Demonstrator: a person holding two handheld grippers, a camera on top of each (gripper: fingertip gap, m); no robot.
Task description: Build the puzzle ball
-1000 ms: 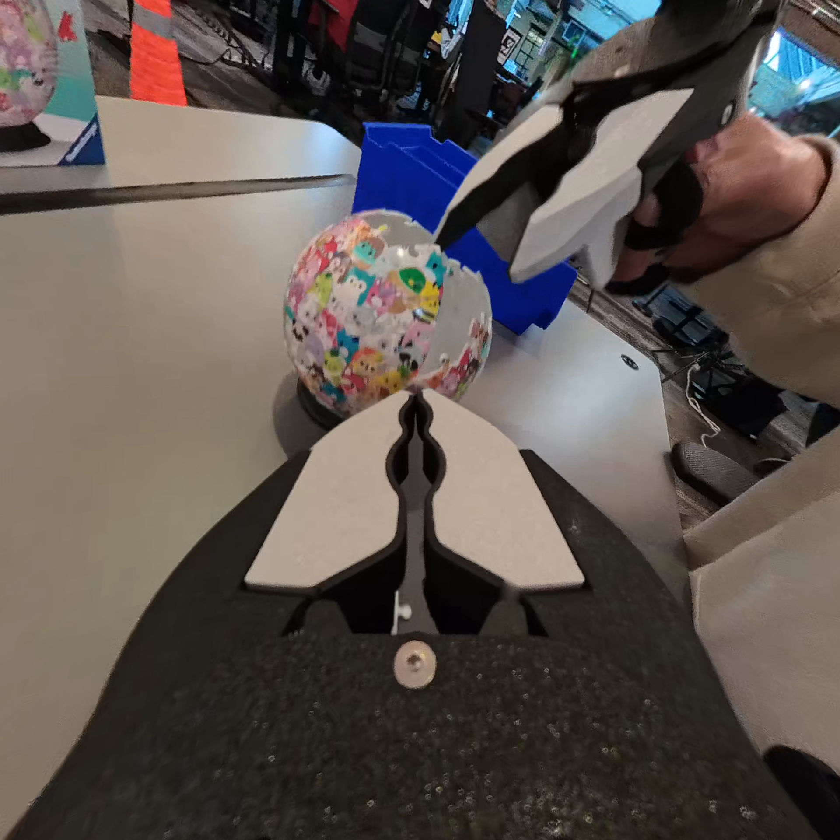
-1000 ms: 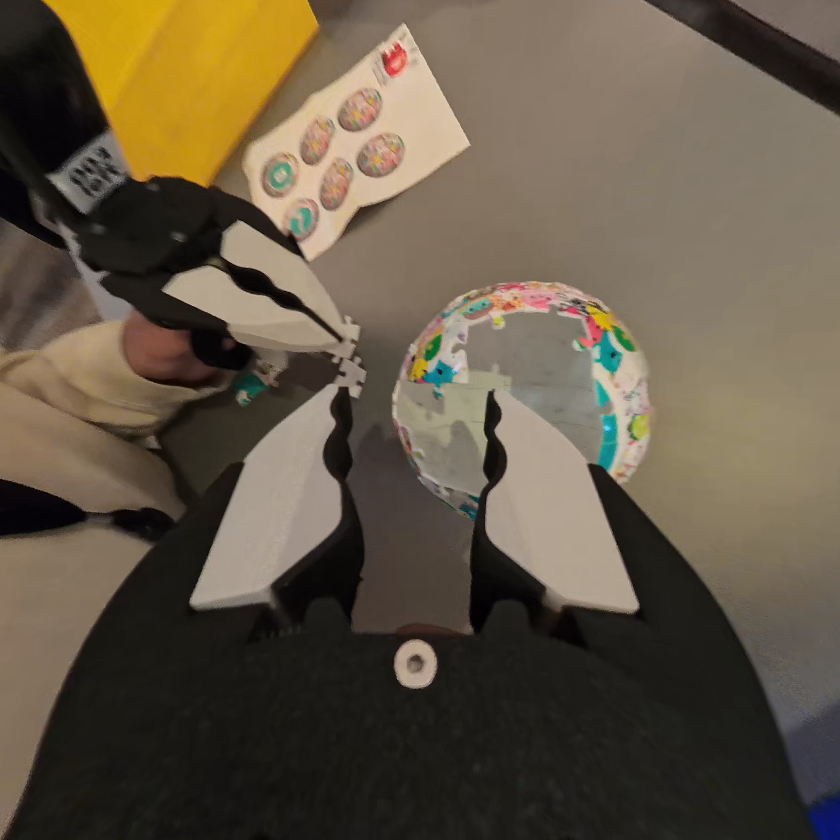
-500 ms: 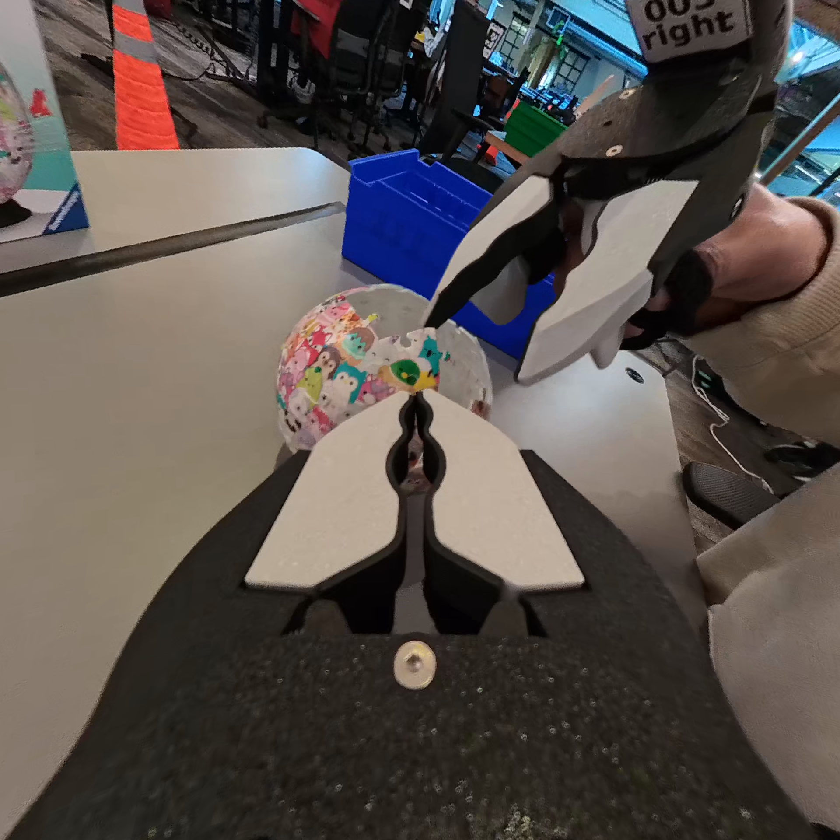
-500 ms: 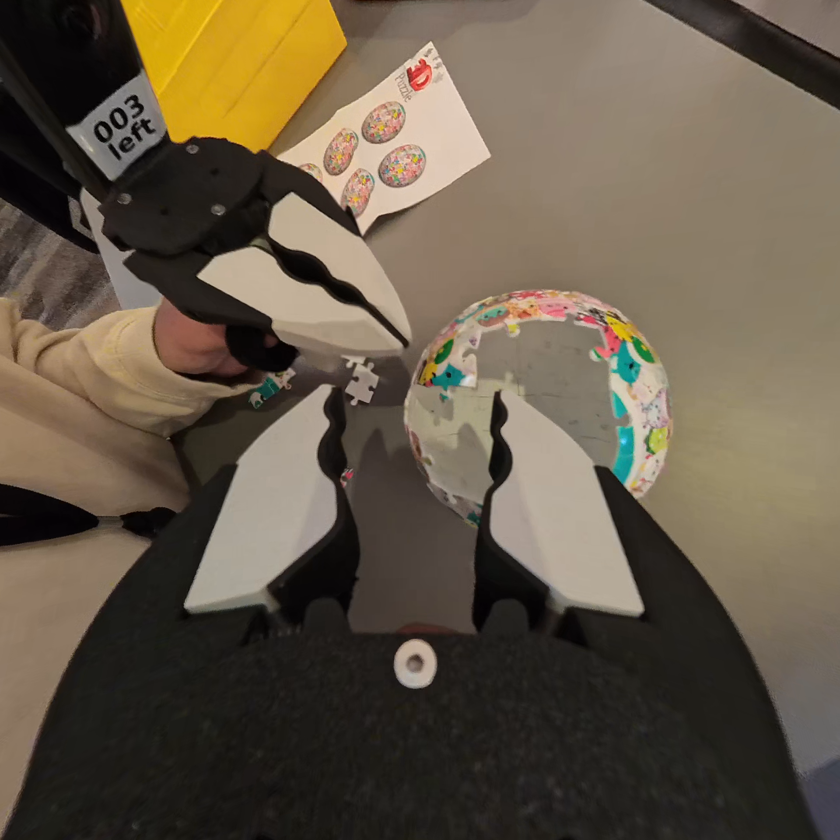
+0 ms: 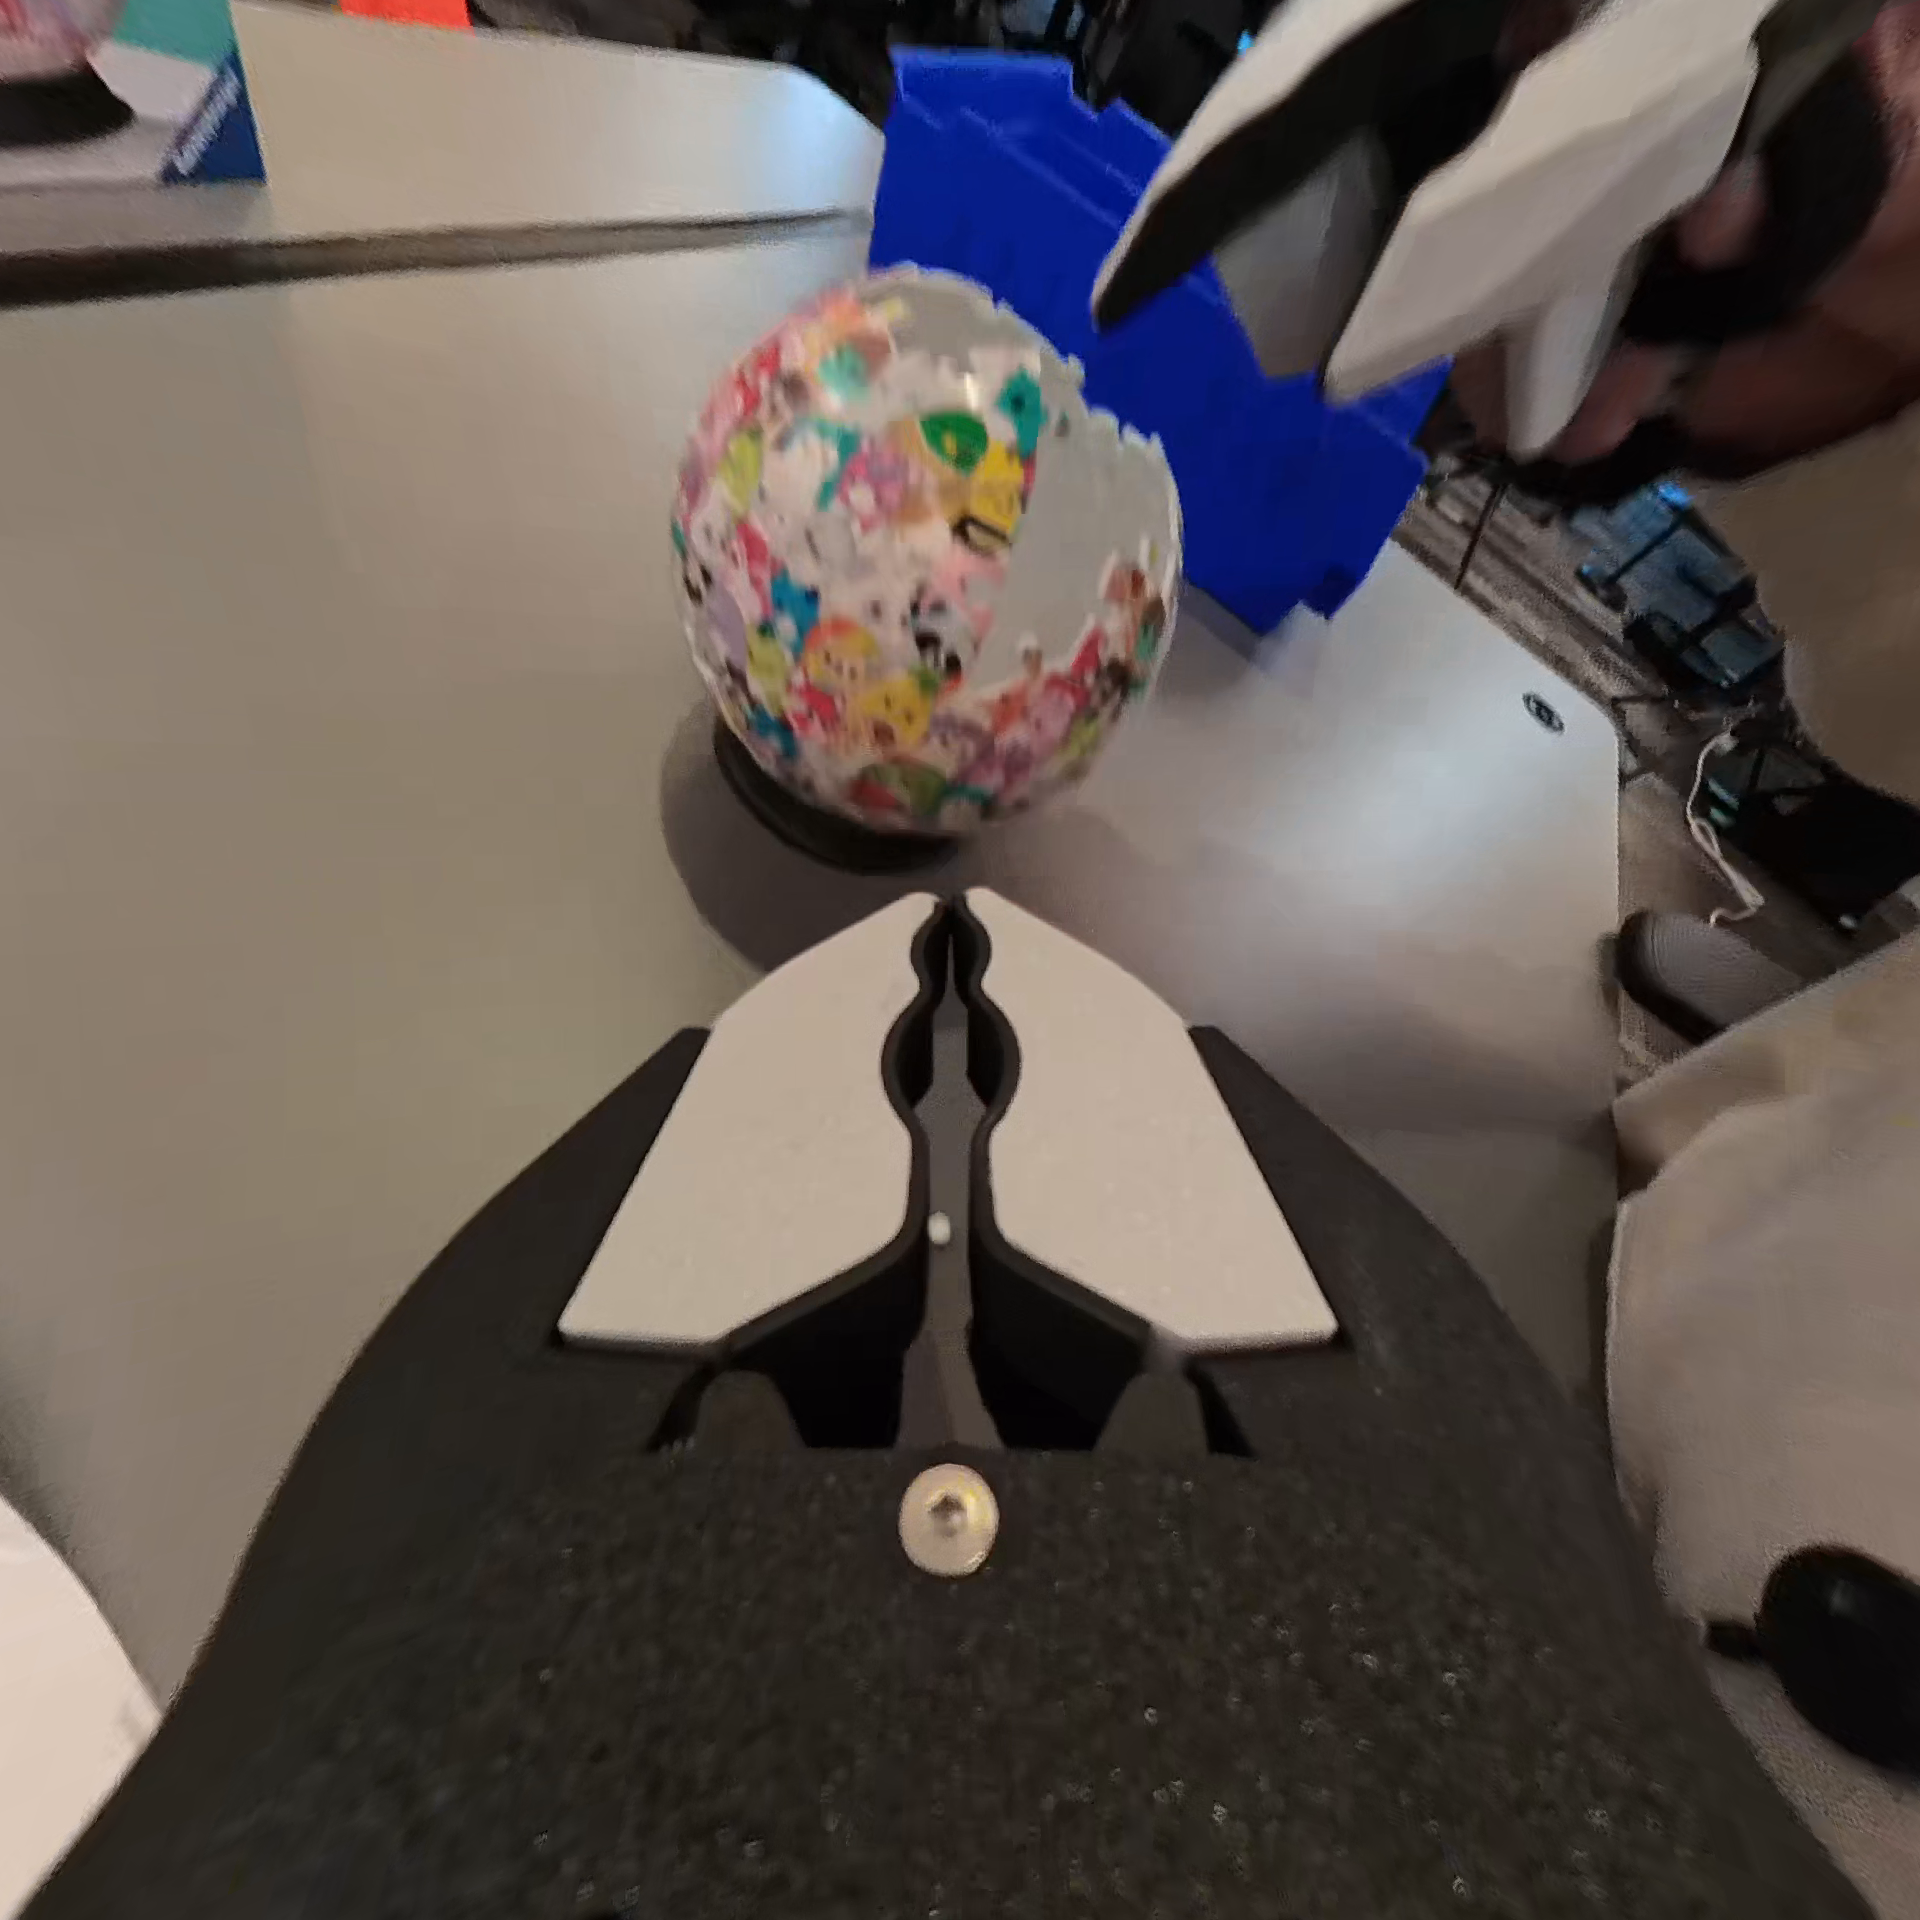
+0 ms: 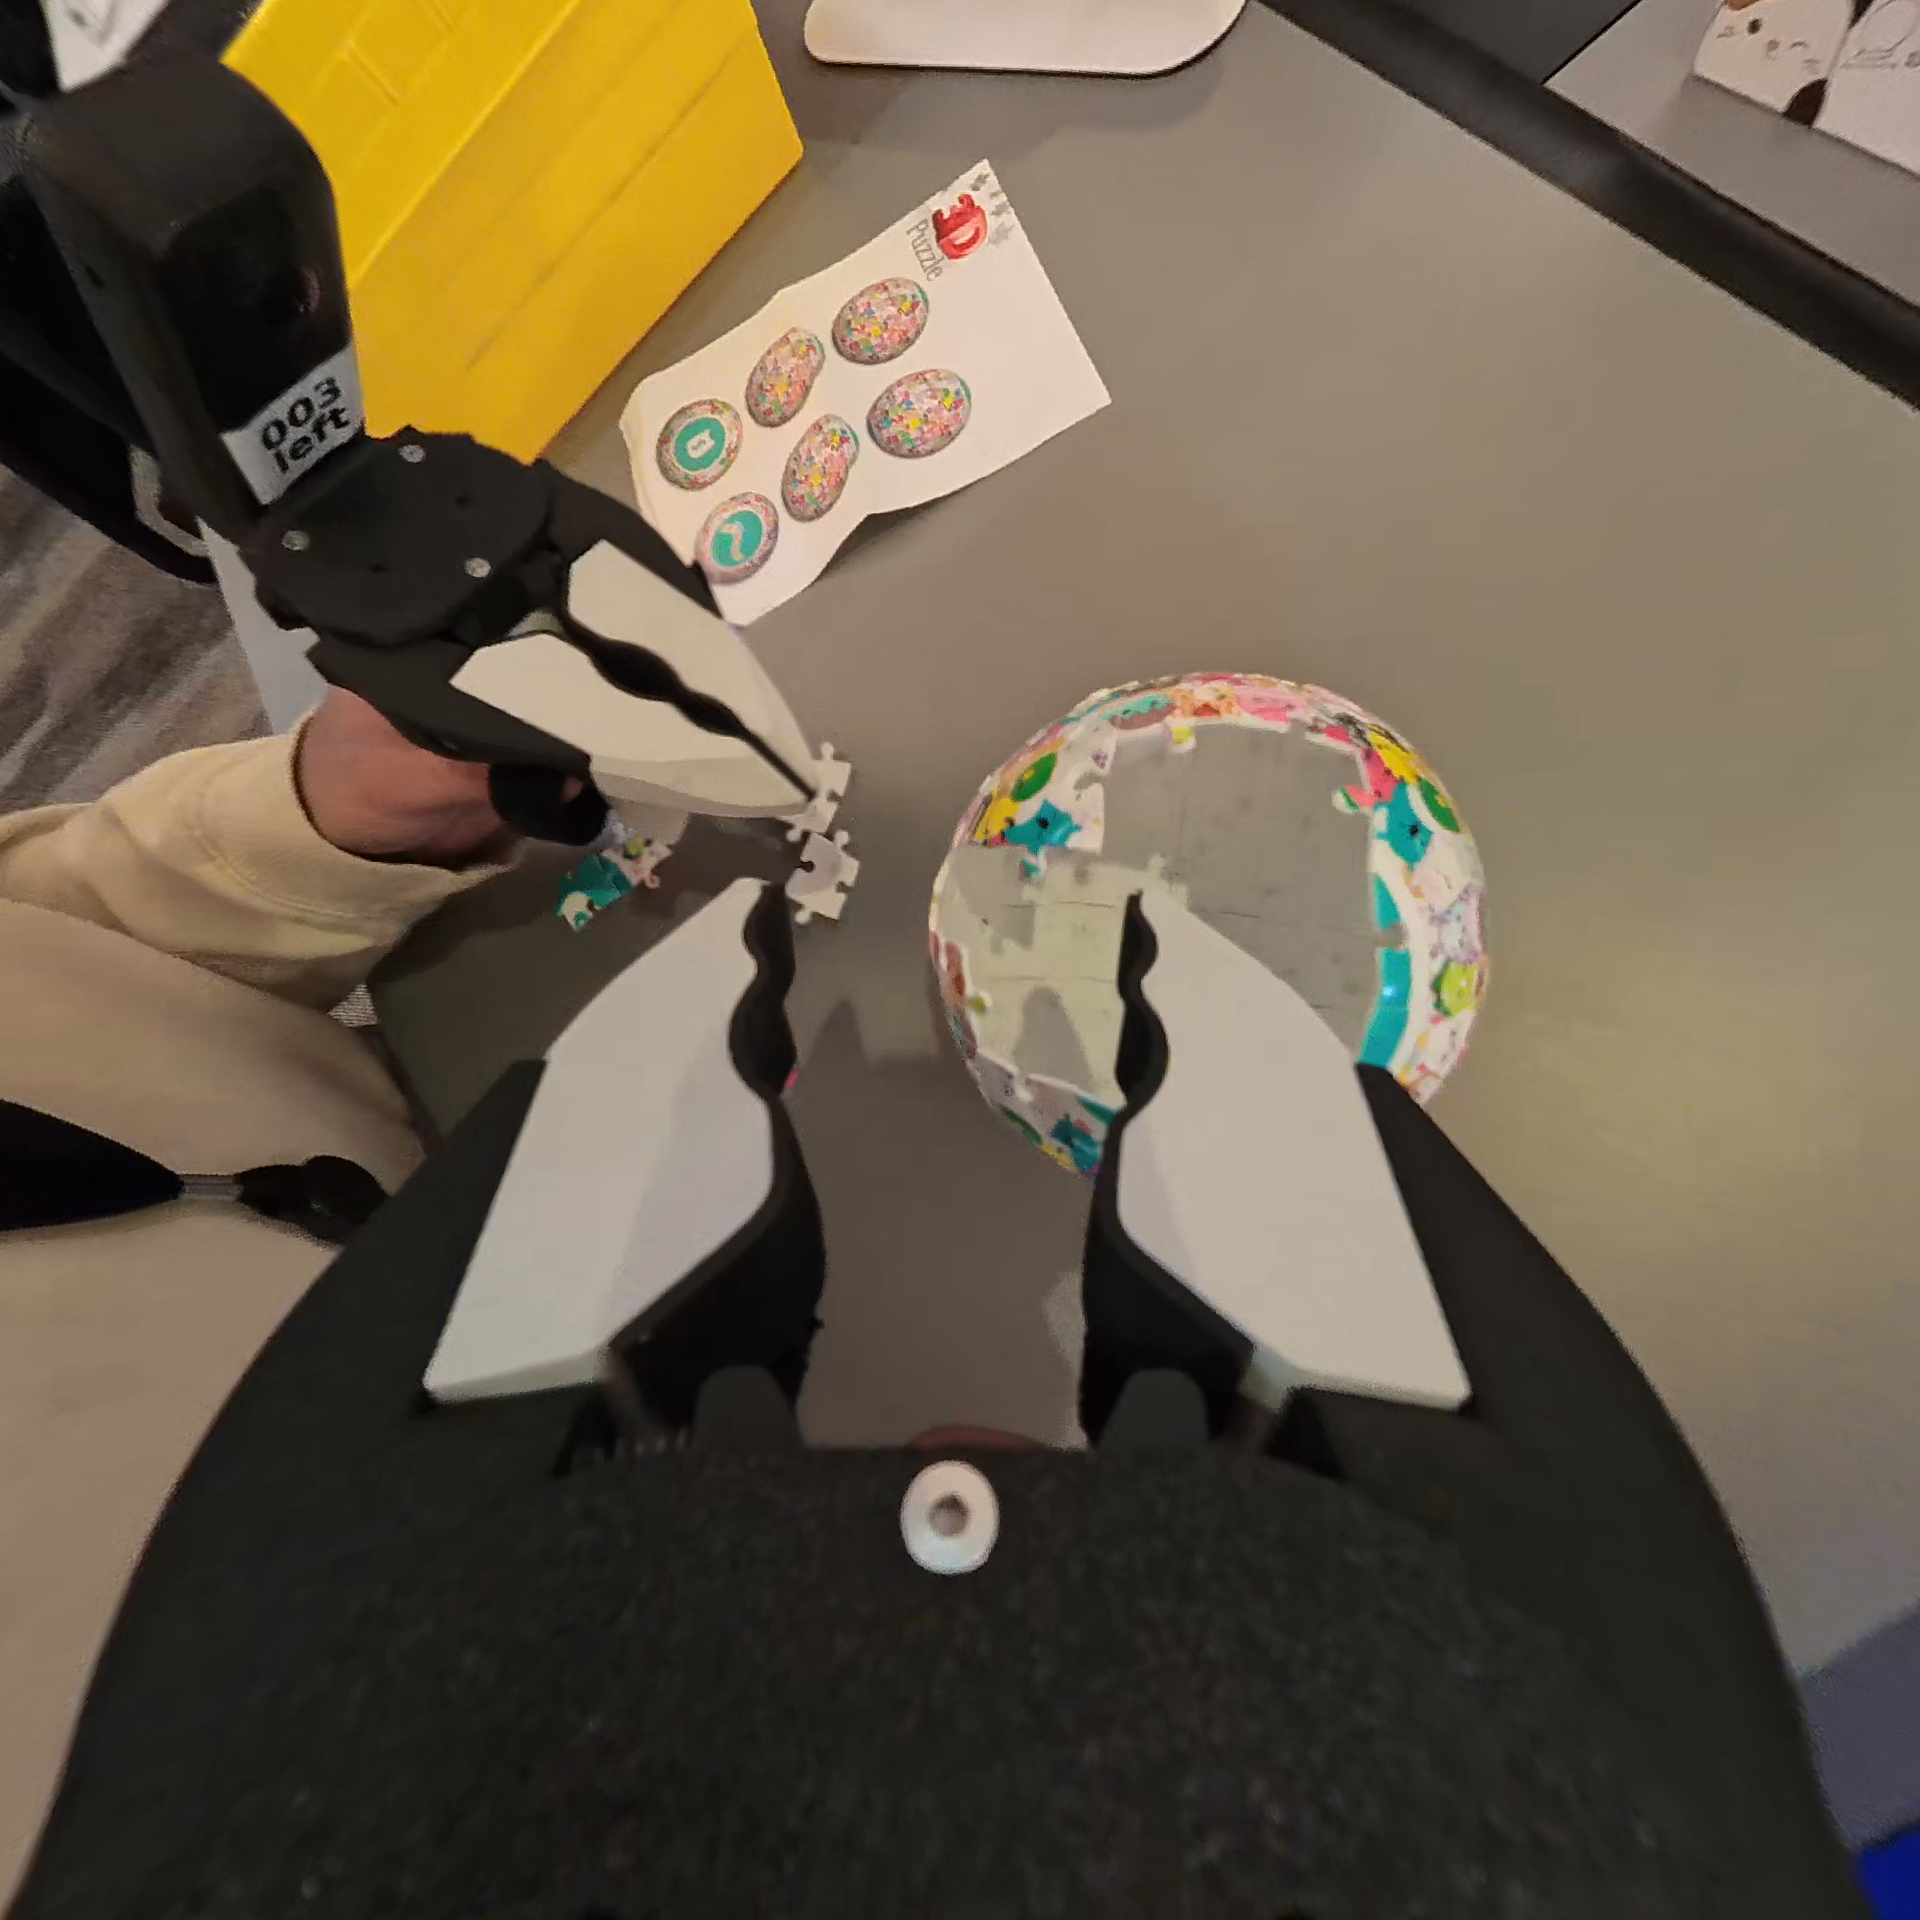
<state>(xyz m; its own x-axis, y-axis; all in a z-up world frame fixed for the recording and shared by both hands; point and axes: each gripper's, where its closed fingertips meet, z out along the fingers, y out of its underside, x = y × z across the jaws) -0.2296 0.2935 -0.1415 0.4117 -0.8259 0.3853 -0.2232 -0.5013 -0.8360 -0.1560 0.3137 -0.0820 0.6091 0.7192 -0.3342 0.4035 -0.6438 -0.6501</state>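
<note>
Left gripper [image 6: 805,800] has swung back toward the puzzle ball [image 6: 1205,914] on the surface, fingers pinching a white piece [image 6: 826,774]. Right gripper [image 6: 951,909] hovers over the ball's gap, fingers spread. Looks like the placing step, so next it needs lining up with that hole.

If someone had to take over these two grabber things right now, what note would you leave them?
Left gripper: shut on a white puzzle piece, held beside the puzzle ball.
Right gripper: open, empty, above the ball.
Ball sits on its black stand, mostly built, with a large gap on top.
Loose pieces lie on the table.
Left to do: fit the held piece, then the rest.
</note>
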